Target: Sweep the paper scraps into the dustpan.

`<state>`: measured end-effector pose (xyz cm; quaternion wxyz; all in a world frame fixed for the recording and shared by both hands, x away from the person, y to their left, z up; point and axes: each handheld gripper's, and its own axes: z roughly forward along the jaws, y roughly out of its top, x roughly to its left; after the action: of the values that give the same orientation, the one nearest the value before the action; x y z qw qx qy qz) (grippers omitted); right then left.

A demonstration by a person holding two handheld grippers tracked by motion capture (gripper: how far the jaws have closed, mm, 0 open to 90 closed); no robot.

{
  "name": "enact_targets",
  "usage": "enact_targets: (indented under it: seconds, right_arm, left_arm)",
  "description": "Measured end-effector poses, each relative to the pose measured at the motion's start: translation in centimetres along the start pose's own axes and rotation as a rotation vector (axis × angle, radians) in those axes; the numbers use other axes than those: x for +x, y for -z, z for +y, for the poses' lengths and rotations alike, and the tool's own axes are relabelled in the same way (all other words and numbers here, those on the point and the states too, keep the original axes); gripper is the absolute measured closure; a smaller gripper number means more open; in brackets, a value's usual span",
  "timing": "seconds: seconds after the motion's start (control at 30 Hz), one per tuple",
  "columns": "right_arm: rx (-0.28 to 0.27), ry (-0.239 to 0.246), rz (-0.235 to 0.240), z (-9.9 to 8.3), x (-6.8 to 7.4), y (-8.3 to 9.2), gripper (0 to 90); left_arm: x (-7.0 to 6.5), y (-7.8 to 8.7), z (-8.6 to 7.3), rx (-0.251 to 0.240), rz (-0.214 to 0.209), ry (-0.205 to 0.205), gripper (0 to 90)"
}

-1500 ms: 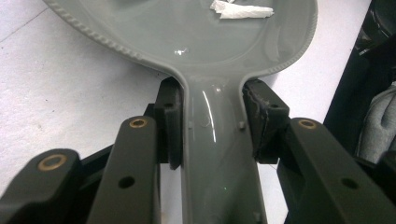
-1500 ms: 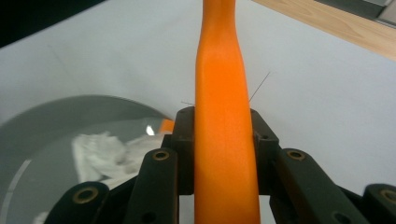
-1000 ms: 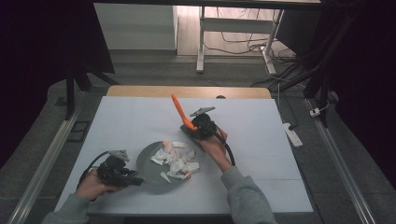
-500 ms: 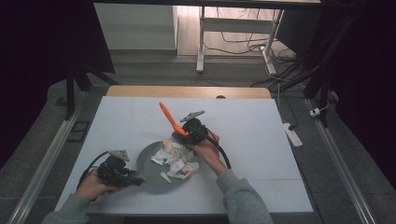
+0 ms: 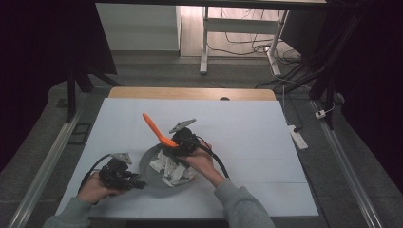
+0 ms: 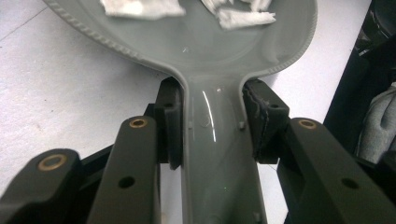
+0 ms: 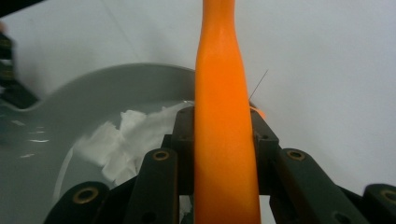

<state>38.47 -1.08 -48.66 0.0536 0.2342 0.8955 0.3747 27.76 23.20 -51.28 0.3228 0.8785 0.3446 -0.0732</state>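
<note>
On the white bench a grey pan is seen, low and near the person's side. White paper scraps are piled inside the pan. The pan's flat handle is pointed toward the person's left side.

The left tool is clamped on that handle. From the left tool's own view, the handle is seen squeezed between the two black pads, one pad pressed on each edge. The round bowl of the pan is seen just past the pads, with bits of white paper near its far side. The left tool is held low, just above the bench, by the left hand.

An orange spatula is held by the right tool. The right tool is clamped on the orange handle, and the handle is seen gripped between the pads in the right tool's own view. In that view the handle is seen as a thick orange bar that runs straight up the middle. In the high view the spatula is tilted, and its free end is pointed up and toward the far left of the bench. The right tool is held over the far edge of the pan, right above the paper scraps. The right hand is seen just beside the pan on its right.

A black cable is trailed from the right tool back along the arm.
</note>
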Motion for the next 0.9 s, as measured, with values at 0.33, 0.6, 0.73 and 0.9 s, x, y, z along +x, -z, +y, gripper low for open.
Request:
enact_targets:
  seconds: [0.33,0.6,0.73,0.9]
  right_arm:
    - [-0.088,-0.013,-0.052,0.5,-0.6,2.9,70.2]
    - [-0.131,-0.038,-0.102,-0.2,-1.9,5.1,70.2]
    - [-0.128,-0.049,-0.126,-1.0,-2.5,6.0,70.2]
    - [-0.130,-0.090,-0.155,-2.5,-3.4,7.4,70.2]
  left_arm:
    - [0.1,0.0,0.0,0.002,-0.002,-0.001,60.9]
    - [0.0,0.0,0.0,0.001,-0.001,0.000,60.9]
    - [0.0,0.0,0.0,0.001,-0.002,-0.001,61.0]
    - [0.0,0.0,-0.1,0.000,-0.004,-0.001,60.9]
